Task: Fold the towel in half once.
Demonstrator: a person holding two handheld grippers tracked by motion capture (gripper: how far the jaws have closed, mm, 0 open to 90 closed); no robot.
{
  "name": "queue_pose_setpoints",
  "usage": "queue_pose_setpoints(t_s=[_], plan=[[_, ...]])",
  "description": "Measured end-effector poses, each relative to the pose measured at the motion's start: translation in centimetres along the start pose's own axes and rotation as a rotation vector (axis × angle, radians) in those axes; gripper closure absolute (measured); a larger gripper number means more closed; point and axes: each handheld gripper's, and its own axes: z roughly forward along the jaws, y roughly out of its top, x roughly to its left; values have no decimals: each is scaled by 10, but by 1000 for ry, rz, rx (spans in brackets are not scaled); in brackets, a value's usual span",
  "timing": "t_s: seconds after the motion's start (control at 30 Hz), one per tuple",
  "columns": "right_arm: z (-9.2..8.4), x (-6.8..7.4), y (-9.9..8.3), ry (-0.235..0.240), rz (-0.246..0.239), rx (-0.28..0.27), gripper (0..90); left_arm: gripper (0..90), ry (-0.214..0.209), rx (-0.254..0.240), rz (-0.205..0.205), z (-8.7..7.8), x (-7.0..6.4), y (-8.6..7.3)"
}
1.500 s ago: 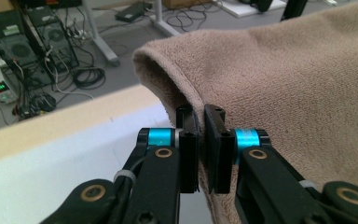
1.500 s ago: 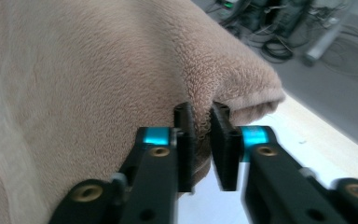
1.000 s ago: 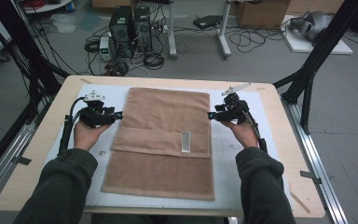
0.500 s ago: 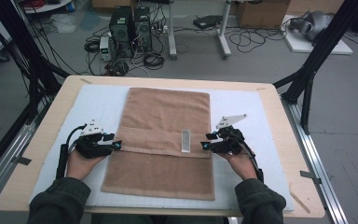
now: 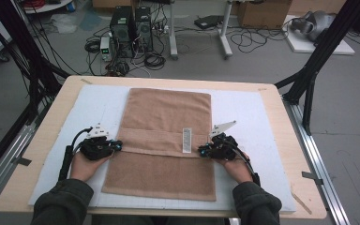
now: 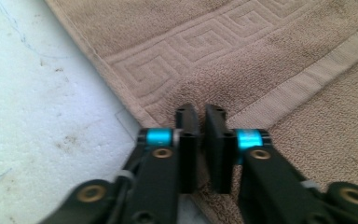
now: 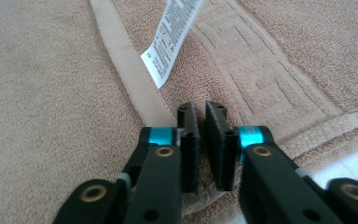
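While lying flat along the tabletop's (image 5: 281,117) middle, the soft, limp brown towel (image 5: 166,140) is being pinched at its folded hem's ends by the just-closing left gripper (image 5: 118,146) and right gripper (image 5: 201,151)

High view: we look forward and down from above near table (image 5: 281,154) edge, whole top visible. Gripper views: we sit close over towel (image 5: 168,140), facing along jaws. All three share folded towel edge.
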Motion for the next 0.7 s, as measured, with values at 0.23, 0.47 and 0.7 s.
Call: queue_pose_setpoints(t_s=[0.23, 0.47, 0.7], plan=[[-6, -5, 0, 28, 23, -38, 874, 869, -16, -31, -24, -9, 2, 4], [-27, -6, 12, 27, 12, -85, 873, 870, -37, -74, -40, -24, 1, 14], [-43, 3, 19, 31, -21, -101, 873, 869, -67, -61, -39, -31, -6, 10]])
